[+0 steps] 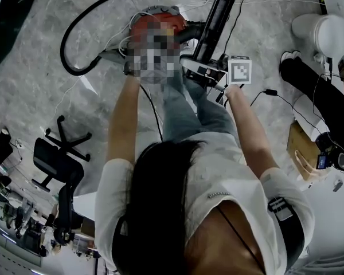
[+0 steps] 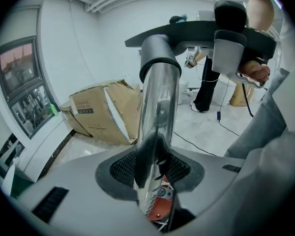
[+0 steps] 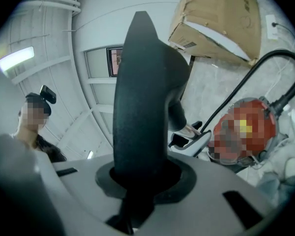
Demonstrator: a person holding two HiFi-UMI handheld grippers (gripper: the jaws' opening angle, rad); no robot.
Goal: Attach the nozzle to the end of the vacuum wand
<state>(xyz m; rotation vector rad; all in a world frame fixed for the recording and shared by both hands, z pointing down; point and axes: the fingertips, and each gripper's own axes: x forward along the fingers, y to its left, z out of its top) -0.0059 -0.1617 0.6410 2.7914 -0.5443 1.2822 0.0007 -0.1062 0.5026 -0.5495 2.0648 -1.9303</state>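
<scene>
Now nozzle [image 3: 137, 82] and wand [image 2: 157, 107] meet in the air.
My left gripper [image 2: 155, 181] clamps the shiny wand; my right gripper [image 3: 137, 181] grips the black nozzle, whose neck sits at the wand's far end.

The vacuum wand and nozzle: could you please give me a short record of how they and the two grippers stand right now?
wand: chrome tube, its top end inside the neck of the nozzle
nozzle: black floor head, lying across the wand's top
left gripper: shut on the wand
right gripper: shut on the nozzle
seating: cannot tell whether the wand is pushed fully home
vacuum cleaner: red body on the floor, black hose looped beside it
</scene>
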